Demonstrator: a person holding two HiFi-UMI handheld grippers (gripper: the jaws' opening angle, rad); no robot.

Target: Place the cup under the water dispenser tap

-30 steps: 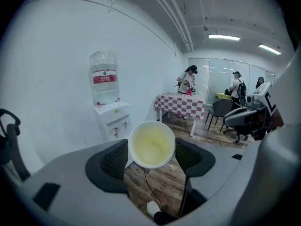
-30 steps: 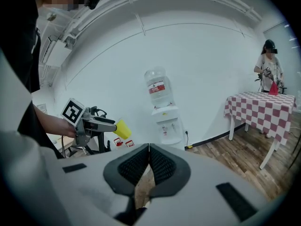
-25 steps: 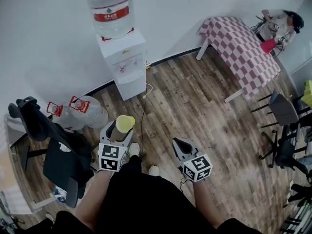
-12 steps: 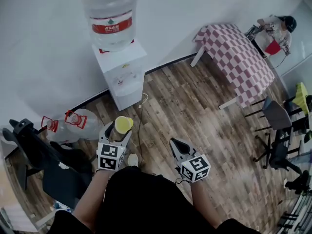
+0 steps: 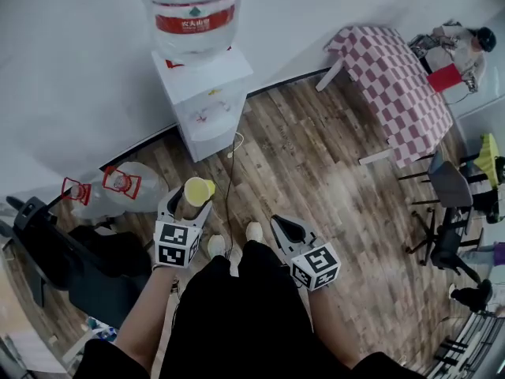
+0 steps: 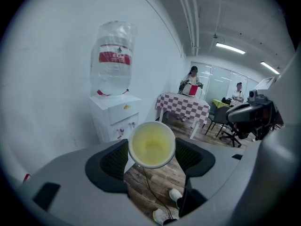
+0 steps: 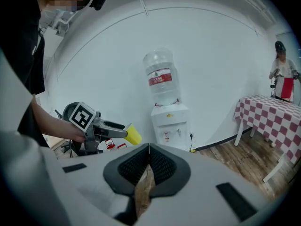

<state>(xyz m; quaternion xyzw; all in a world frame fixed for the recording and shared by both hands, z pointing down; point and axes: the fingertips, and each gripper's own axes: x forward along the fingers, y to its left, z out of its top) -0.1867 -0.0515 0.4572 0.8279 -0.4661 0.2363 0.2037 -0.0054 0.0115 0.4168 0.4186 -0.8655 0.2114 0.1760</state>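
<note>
A yellow cup [image 5: 198, 191] [image 6: 151, 144] [image 7: 132, 134] sits upright between the pads of my left gripper [image 5: 187, 204] [image 6: 151, 158], which is shut on it above the wooden floor. The white water dispenser [image 5: 203, 101] [image 6: 116, 117] [image 7: 170, 125] stands against the wall ahead, with a large clear bottle [image 5: 192, 10] [image 6: 113, 58] on top. Its taps [image 5: 207, 118] face the room, some way beyond the cup. My right gripper [image 5: 282, 229] [image 7: 148, 167] hangs to the right with its pads together and nothing held.
Two empty water jugs [image 5: 126, 185] lie on the floor left of the dispenser. A dark chair [image 5: 59, 247] stands at the left. A checked-cloth table [image 5: 394, 85] and office chairs [image 5: 450, 204] are at the right. A cable [image 5: 230, 180] runs across the floor from the dispenser.
Both grippers have moved forward toward the dispenser with the person's steps. The cup stays held in the left gripper, and the dispenser appears closer.
</note>
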